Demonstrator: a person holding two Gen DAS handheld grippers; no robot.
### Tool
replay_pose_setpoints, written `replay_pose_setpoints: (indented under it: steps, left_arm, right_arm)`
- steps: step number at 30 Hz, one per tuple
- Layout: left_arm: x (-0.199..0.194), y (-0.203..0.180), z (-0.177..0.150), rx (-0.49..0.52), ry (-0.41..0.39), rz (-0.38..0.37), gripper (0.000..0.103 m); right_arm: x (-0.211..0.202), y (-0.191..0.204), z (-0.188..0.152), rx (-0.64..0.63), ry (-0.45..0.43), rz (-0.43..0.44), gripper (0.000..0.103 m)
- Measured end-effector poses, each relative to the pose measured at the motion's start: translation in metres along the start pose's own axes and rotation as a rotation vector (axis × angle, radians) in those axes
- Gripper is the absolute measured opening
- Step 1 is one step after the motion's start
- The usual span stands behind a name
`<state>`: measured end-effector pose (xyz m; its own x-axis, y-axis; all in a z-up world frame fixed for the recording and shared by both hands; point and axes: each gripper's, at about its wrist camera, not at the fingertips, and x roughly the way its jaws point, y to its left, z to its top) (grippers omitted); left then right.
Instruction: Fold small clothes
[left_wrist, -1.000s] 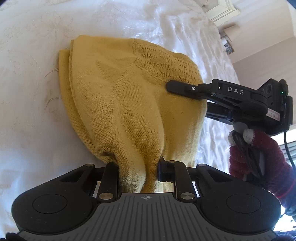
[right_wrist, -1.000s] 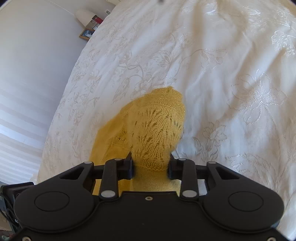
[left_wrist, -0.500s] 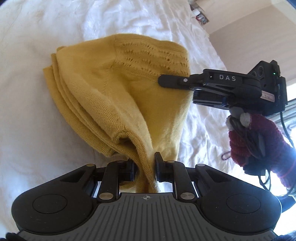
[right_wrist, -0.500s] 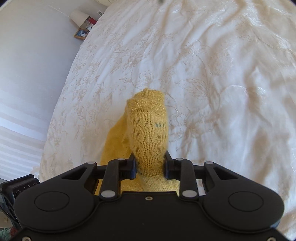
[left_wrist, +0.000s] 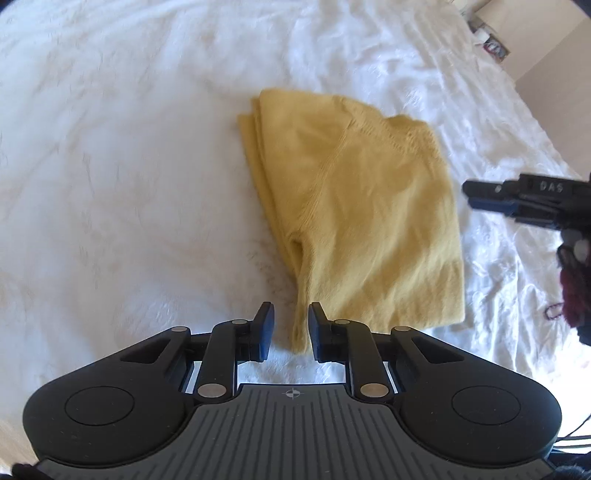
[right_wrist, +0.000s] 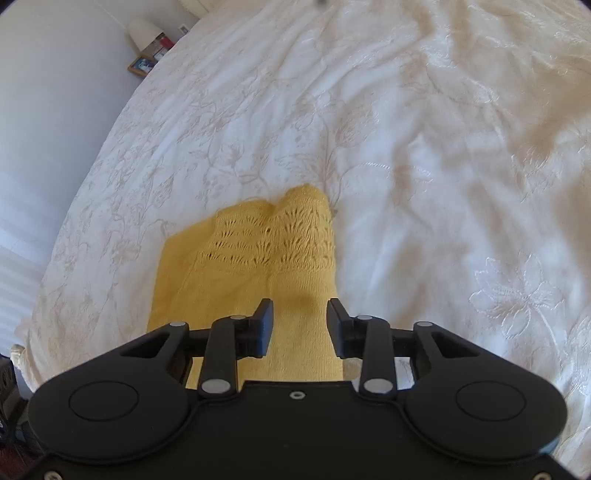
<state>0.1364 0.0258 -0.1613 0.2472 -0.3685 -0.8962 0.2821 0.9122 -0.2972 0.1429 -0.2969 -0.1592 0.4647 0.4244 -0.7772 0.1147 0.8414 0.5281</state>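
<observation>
Lying folded on the white bed (left_wrist: 110, 184), the yellow knit garment (left_wrist: 362, 206) is flat. Left gripper (left_wrist: 290, 328) stands narrowly parted, pads off its corner; right gripper (right_wrist: 300, 326), jaws just opening, is released above it.

Right gripper (right_wrist: 300, 325) just opened, over yellow knit (right_wrist: 258, 266), white bedspread (right_wrist: 424, 147)

A white bedspread (right_wrist: 424, 155) with a pale embroidered flower pattern fills most of both views, creased and brightly lit. Beyond its edge stands a plain pale wall (right_wrist: 48, 122); a small shelf (right_wrist: 142, 66) holds what may be framed pictures.
</observation>
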Motion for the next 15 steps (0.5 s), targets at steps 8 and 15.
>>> replay_pose_setpoints:
  steps: [8,15]
  left_arm:
    - [0.014,-0.04,0.038,0.007,-0.136,-0.016,0.025]
    - [0.027,-0.048,0.059,0.065,-0.143,0.005,0.025]
  right_arm:
    - [0.014,-0.015,-0.045,0.019,0.146,0.081,0.07]
    - [0.029,-0.015,-0.071,-0.001,0.158,0.174,0.07]
